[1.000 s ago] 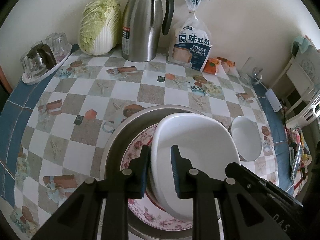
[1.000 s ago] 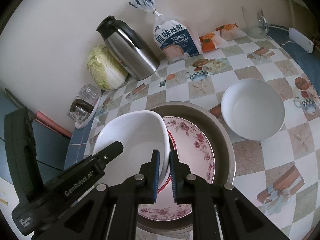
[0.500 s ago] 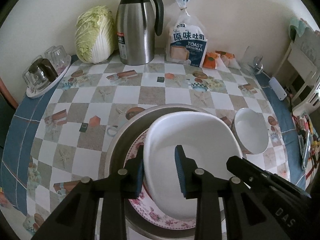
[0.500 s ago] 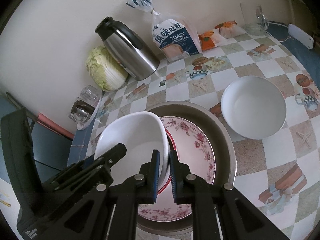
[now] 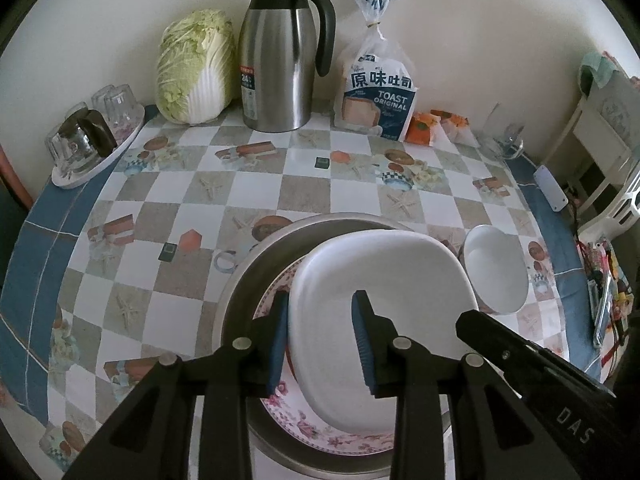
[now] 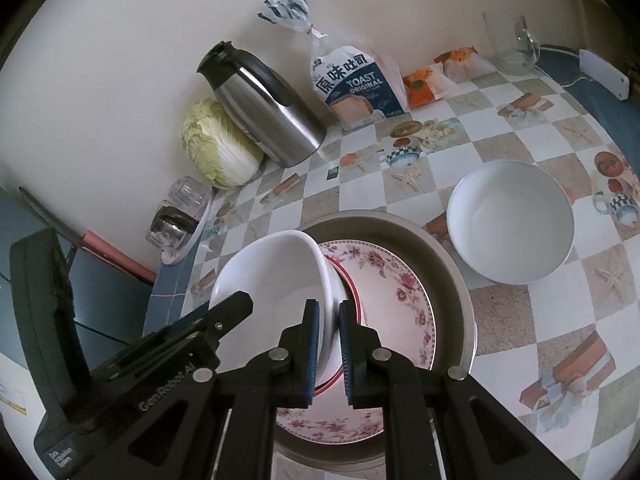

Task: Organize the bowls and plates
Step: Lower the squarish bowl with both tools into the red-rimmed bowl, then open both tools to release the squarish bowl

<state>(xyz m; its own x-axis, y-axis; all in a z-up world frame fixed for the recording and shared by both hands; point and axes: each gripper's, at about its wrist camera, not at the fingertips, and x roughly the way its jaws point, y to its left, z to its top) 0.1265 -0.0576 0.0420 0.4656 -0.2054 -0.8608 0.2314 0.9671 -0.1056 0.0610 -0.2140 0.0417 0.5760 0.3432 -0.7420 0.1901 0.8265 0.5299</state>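
White squarish dish [image 5: 380, 300] sat over the floral plate [image 6: 400, 300] in the steel basin [image 6: 448, 264], its rim pinched between your right gripper [image 6: 329, 344] fingers, while your left gripper [image 5: 320, 336] had spread wide, releasing it for single-handed placing

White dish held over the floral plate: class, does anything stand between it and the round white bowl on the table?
Nothing visible does. The white dish, clamped by the right gripper, has only the metal basin's rim and bare tablecloth between it and the round bowl.
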